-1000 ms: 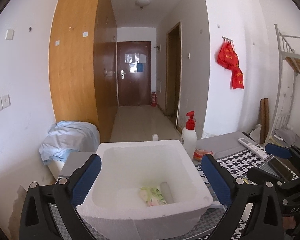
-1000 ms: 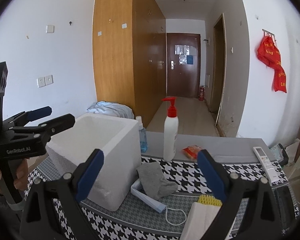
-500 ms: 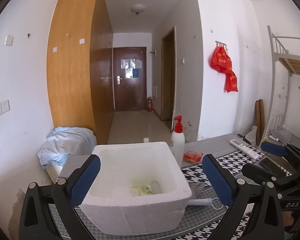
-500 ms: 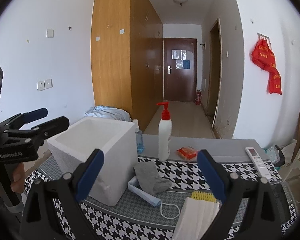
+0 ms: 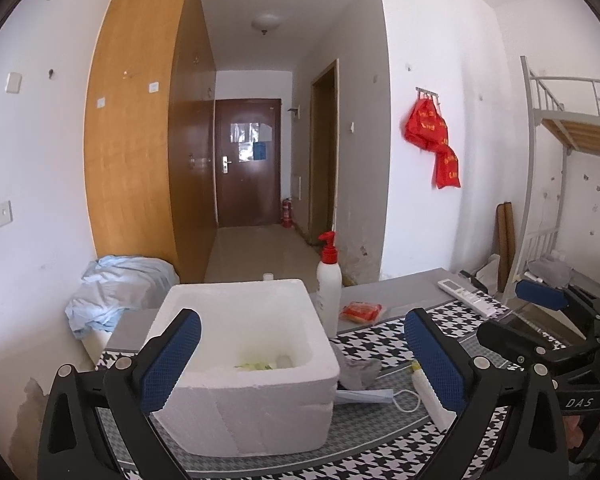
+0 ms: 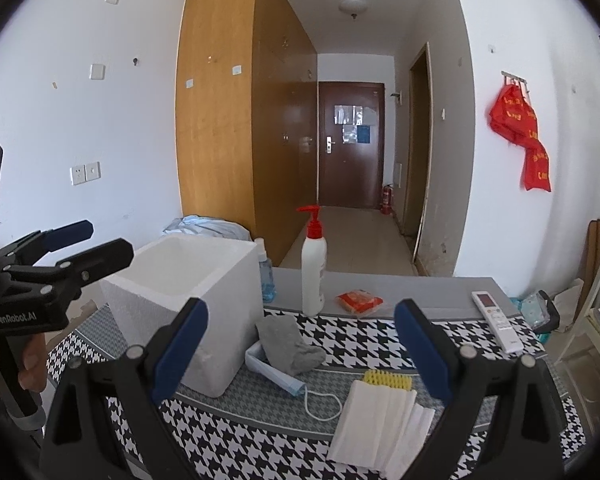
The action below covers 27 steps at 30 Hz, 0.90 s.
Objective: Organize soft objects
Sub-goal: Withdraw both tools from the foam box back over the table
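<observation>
Step in hand: judged to be between placements; neither tool was carrying anything.
Left gripper (image 5: pixel 300 356): spread wide and empty, held back from the near wall of the foam box (image 5: pixel 244 396).
Right gripper (image 6: pixel 300 344): likewise wide apart and empty, raised above the houndstooth cloth (image 6: pixel 364 340).
Box contents: a pale green packet (image 5: pixel 254 366) and a small white roll (image 5: pixel 284 360) lay on the floor of the box.
Items outstanding: a grey sock (image 6: pixel 290 344) lay draped over a blue face mask (image 6: pixel 276 372), just beside the box; a folded white cloth (image 6: pixel 380 428) lay near the front edge with a yellow sponge (image 6: pixel 388 380) touching its far end.
Not for sorting, in my judgement: pump bottle (image 6: pixel 314 268), remote control (image 6: pixel 498 320), red packet (image 6: pixel 358 300).
Next move called for: the right gripper to descend on the sock or the cloth, close on a raised fold, and carry it over the box rim.
</observation>
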Available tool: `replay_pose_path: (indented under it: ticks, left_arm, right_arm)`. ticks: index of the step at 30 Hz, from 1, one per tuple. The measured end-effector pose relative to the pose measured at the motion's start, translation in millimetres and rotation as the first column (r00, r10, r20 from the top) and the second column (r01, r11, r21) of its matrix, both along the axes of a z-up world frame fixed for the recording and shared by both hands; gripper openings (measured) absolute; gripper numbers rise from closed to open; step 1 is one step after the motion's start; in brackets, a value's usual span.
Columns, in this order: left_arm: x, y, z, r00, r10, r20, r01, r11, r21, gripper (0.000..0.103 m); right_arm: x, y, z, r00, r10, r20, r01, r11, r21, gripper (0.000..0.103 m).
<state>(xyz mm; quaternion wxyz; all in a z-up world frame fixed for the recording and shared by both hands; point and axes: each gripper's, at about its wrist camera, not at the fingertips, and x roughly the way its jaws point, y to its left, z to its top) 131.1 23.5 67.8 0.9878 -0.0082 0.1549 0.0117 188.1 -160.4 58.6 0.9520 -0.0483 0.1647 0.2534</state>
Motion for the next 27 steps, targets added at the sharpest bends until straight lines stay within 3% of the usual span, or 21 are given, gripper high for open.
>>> replay_pose_path:
  ticks: [27]
  left_arm:
    - [-16.8,-33.8,-22.2,0.996,-0.092,0.022,0.092,0.995,-0.023,0.102]
  right_arm:
    - [-21.9,-33.3,-16.3,0.998,-0.057,0.031,0.058,0.998,-0.022,0.096]
